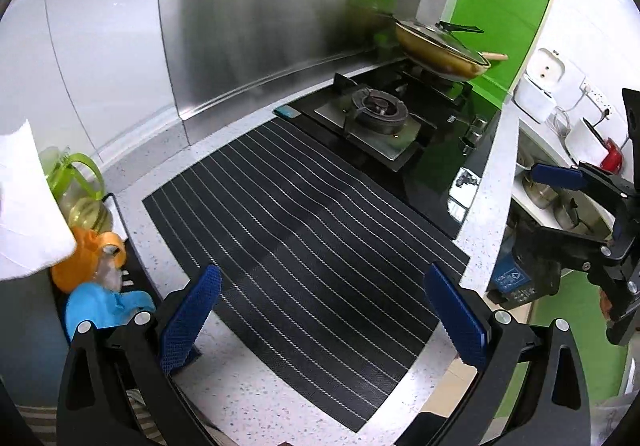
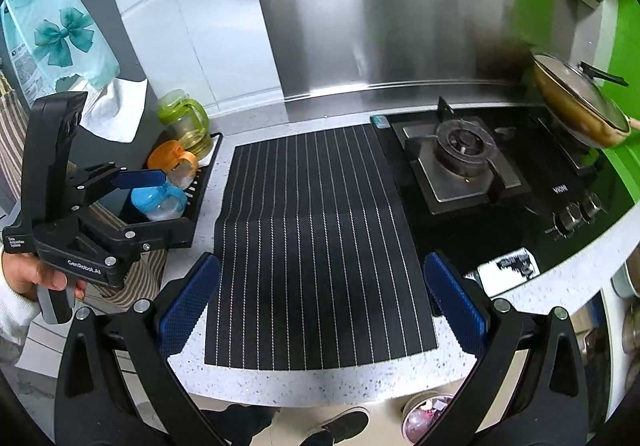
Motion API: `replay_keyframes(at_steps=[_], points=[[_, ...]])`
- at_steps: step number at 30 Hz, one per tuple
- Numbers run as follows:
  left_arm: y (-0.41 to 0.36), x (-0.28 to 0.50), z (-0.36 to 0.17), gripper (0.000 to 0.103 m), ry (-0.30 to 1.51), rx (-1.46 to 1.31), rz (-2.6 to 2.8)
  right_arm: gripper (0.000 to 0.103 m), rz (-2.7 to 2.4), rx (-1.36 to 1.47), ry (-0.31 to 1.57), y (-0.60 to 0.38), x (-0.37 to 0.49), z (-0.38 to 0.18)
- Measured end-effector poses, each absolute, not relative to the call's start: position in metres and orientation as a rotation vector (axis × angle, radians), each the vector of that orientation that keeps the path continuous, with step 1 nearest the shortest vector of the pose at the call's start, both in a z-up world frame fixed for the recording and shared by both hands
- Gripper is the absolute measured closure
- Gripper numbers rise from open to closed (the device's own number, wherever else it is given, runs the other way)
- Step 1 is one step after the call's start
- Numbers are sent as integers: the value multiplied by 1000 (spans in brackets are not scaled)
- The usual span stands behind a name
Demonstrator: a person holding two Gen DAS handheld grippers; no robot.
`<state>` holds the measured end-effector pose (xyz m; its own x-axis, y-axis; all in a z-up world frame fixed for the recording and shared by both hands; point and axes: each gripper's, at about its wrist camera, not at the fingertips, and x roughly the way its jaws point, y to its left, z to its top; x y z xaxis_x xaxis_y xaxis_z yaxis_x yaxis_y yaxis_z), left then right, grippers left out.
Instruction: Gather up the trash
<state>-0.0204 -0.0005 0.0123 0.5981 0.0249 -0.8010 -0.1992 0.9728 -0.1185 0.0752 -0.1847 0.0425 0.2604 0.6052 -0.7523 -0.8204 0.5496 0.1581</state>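
Both tongs, left (image 1: 322, 310) and right (image 2: 322, 306), hang parted and empty over the striped mat (image 2: 316, 246). No trash shows on the bench (image 2: 320, 382); a bin (image 2: 426, 416) sits on the floor below, nearer the right tongs.

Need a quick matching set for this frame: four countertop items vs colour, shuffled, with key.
Items:
1. striped mat
2. lidded pan
3. oil jug
4. front jar lid in the rack

Colours:
A. blue
B. black with white lines
C. green handle
D. golden brown

Pairs: 1-B, 2-D, 3-C, 4-A
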Motion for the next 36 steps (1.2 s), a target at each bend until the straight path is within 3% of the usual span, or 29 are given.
replay_keyframes(at_steps=[36], points=[[1, -13, 11, 5, 942, -195, 128, 3, 989, -293, 868, -182, 84, 43]])
